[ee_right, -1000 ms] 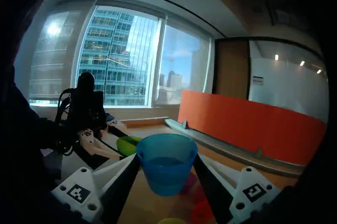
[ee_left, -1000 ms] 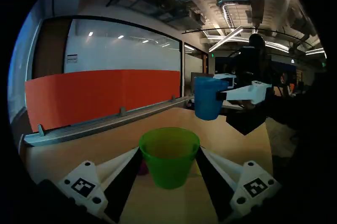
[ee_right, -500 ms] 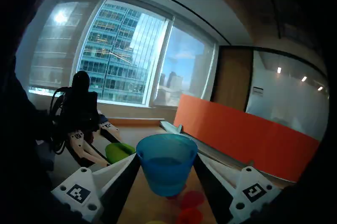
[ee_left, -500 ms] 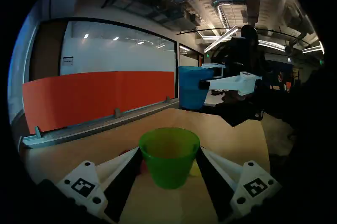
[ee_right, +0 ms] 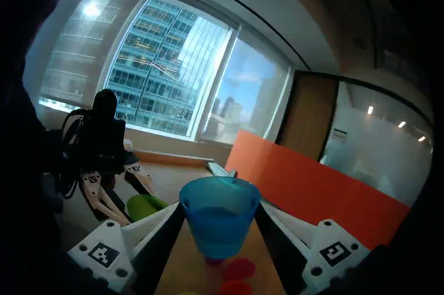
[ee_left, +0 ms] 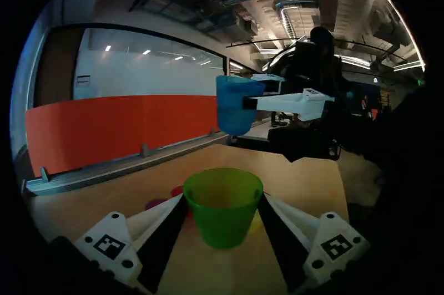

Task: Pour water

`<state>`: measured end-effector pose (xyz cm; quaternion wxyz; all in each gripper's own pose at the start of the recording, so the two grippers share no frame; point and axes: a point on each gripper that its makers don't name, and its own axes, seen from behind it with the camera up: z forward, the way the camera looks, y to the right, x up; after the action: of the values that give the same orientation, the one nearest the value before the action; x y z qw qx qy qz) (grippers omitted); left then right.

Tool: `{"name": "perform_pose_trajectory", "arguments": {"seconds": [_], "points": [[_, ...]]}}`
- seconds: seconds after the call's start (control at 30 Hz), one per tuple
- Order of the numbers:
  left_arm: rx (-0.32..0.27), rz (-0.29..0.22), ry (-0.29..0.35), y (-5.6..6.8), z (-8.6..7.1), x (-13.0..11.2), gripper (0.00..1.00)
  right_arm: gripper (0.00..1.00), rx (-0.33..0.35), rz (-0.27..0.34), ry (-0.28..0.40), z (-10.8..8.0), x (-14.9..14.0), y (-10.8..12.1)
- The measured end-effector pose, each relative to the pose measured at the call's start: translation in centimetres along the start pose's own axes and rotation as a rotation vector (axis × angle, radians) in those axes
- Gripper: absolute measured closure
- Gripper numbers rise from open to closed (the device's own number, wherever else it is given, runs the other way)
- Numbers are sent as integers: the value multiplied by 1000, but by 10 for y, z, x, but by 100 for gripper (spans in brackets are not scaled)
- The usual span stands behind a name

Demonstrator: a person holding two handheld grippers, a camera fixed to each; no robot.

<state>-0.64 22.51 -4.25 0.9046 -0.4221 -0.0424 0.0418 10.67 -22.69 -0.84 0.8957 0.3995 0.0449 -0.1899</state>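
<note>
My left gripper (ee_left: 222, 199) is closed on a green plastic cup (ee_left: 223, 217), with both fingers pressing its sides. The cup is upright over the light wooden bench (ee_left: 316, 181), but I cannot tell if it stands on it. The green cup looks empty to me. My right gripper (ee_right: 220, 206) clamps a blue translucent plastic cup (ee_right: 220, 225), which seems to have water inside. In the left gripper view the blue cup is higher than the green one, beyond it, nearly upright and apart from it. Both cups are grasped, but no water is poured yet. I judge I must bring the blue cup over the green rim and tilt it.
</note>
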Motion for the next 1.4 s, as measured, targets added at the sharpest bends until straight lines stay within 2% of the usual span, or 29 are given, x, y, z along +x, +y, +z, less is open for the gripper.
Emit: {"name": "perform_pose_trajectory", "arguments": {"seconds": [0.87, 1.4], "points": [[-40, 18, 11, 18, 8, 7, 14, 11, -28, -210, 15, 3, 26, 6], [-46, 16, 12, 17, 9, 5, 14, 11, -32, -371, 14, 14, 46, 6]]}}
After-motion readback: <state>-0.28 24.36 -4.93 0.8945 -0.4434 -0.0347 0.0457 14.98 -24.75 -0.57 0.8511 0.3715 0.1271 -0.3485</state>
